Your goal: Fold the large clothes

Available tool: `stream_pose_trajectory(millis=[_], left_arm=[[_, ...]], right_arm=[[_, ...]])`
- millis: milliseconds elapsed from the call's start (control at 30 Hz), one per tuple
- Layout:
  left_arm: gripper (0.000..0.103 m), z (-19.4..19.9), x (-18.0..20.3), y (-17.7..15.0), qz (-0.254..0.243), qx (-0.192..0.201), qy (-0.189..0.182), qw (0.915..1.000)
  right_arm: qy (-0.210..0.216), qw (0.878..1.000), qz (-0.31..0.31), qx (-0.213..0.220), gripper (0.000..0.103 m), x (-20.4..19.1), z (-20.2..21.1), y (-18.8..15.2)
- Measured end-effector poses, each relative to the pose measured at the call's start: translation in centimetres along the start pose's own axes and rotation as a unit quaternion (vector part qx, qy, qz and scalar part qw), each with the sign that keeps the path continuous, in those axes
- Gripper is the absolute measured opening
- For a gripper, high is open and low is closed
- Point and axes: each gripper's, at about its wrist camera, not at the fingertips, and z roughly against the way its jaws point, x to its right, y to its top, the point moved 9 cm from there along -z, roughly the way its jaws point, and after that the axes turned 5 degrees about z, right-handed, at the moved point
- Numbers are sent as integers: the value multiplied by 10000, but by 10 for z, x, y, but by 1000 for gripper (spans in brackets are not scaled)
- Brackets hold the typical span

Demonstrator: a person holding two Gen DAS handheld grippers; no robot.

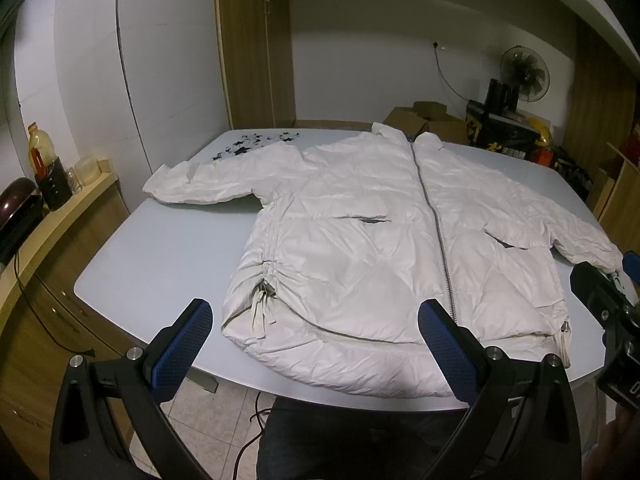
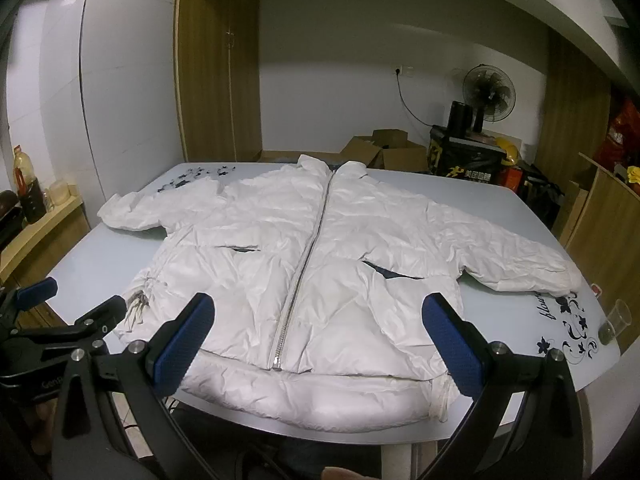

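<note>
Above the near hem of the white puffer jacket (image 1: 360, 248), the left gripper (image 1: 316, 344) hangs with its blue-padded fingers spread wide and nothing between them. Its left finger hovers off the jacket's drawstring side over bare table; its right finger sits over the hem just beside the zipper's (image 1: 434, 224) lower end. The right gripper (image 2: 320, 340) hangs the same way over the jacket's other half, jaws released and holding nothing, the hem showing in the gap between its pads.

Each gripper shows in the other's view. The right gripper appears at the jacket's right cuff side in the left wrist view, and the left gripper (image 2: 60, 300) appears beside the gathered drawstring (image 2: 138, 308) in the right wrist view, its fingers likewise apart.

The jacket (image 2: 312, 264) lies flat and face up on the pale blue table (image 1: 152, 256), zipped closed, collar at the far edge and hem at the near edge. Both sleeves stretch out sideways from the body. Two slanted pocket openings sit on either side of the zipper.

Beyond the jacket's right cuff, a clear plastic cup (image 2: 616, 320) stands on the table near a black floral print. Behind the jacket's collar sit cardboard boxes (image 2: 384, 152), a black printed box (image 2: 468, 160) and a standing fan (image 2: 489, 90). To the side of the jacket's left sleeve, a wooden counter holds an oil bottle (image 1: 38, 148).
</note>
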Motion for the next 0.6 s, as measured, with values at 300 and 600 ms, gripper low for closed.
stream_pose_trajectory(millis=[300,600], left_arm=[[103,-1,0,0,-5,-32,24,10000],[103,-2,0,0,-2,-46,35,10000]], right_arm=[[-45,9999,66,60,103,-2,0,-1],[-152,9994,319,42,103,-3,-2,-5]])
